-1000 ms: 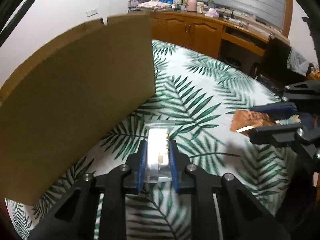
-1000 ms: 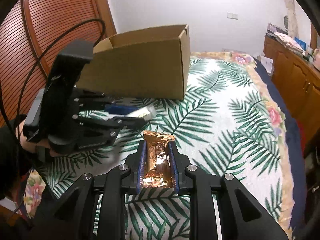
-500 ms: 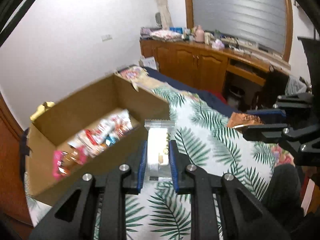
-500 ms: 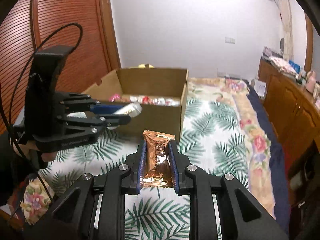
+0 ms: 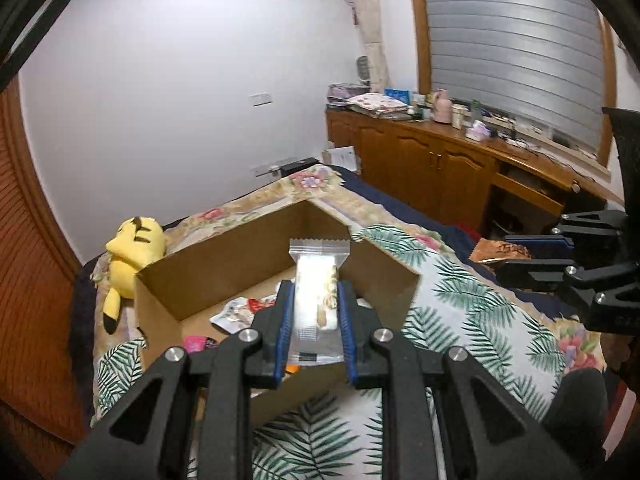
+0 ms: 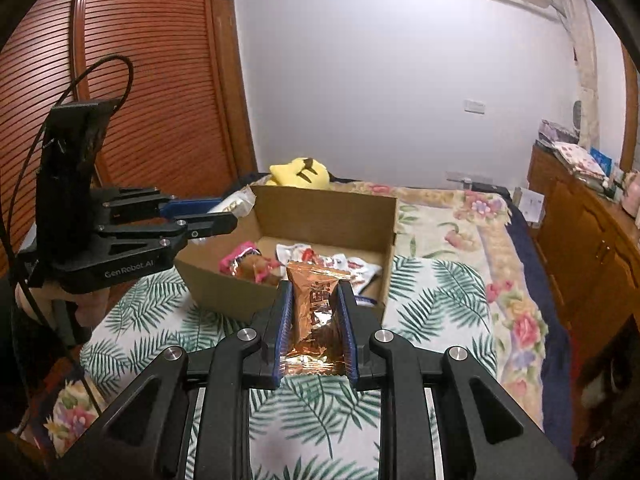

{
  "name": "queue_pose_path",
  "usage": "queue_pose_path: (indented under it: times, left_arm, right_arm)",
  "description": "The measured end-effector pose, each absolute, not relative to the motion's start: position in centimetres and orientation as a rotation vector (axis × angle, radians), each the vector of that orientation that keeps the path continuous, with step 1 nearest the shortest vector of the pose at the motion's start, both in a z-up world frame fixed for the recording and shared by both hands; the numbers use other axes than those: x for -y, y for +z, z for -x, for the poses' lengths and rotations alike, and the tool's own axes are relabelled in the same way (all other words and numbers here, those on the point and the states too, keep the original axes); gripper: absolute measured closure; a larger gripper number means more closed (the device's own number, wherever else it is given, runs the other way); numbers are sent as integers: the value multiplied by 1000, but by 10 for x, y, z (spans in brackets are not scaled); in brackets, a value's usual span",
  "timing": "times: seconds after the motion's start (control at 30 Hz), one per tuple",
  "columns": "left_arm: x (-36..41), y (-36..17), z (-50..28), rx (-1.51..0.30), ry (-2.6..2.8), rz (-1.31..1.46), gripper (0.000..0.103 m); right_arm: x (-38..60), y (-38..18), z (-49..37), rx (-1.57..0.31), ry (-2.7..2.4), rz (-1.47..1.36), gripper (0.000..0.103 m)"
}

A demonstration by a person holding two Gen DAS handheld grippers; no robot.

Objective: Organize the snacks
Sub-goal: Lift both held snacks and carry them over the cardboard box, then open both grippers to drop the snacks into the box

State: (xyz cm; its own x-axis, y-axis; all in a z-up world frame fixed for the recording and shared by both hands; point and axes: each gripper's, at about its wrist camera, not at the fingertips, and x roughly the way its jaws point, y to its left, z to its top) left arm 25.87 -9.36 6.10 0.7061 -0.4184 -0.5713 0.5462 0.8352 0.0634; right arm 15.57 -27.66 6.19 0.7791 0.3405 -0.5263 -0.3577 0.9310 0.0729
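**Two snacks aloft, one box waiting**

From my left wrist: my left gripper (image 5: 316, 316) is clenched on a clear-wrapped white bar (image 5: 316, 300), the blue pads pressing its long sides about midway, its crimped top edge standing free above the fingertips; beyond and below it lies the open cardboard box (image 5: 224, 264) on the palm-leaf bedspread (image 5: 472, 312), with a few packets showing on its floor; a yellow plush toy (image 5: 134, 252) lies just beside the box's far-left wall; my right gripper (image 5: 560, 256) reaches in from the right edge with a coppery packet between its fingers.

From my right wrist: my right gripper (image 6: 316, 328) is clamped on a copper foil packet (image 6: 316, 312), gripped across its waist, the foil dented inward where the pads bite; the box (image 6: 328, 212) sits just ahead, pink and white-and-red wrappers inside; my left gripper (image 6: 200, 216) hangs over the box's left wall with its pale bar.

Both snacks look light; the bar seems stiff enough to hold by its flanks, though its film is probably slick; the foil packet is soft and crinkly, likely puffed with air, so I judge a gentle hold at mid-body best, since a hard squeeze could crush the contents.
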Motion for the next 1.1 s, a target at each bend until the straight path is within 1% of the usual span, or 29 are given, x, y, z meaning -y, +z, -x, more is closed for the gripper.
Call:
queue_pose_path:
  times: [0.33, 0.53, 0.8, 1.1]
  left_arm:
    - [64, 18, -321, -638, -437, -133, 84]
    - [55, -16, -351, -704, -391, -95, 84]
    - [55, -43, -364, -761, -372, -69, 84]
    - [56, -50, -361, -778, -364, -81, 84]
  right_arm:
    - [254, 48, -221, -598, 403, 43, 83]
    - [235, 30, -256, -642, 417, 59, 83]
    - [219, -4, -292, -707, 421, 78, 83]
    - [217, -25, -306, -745, 405, 68, 83]
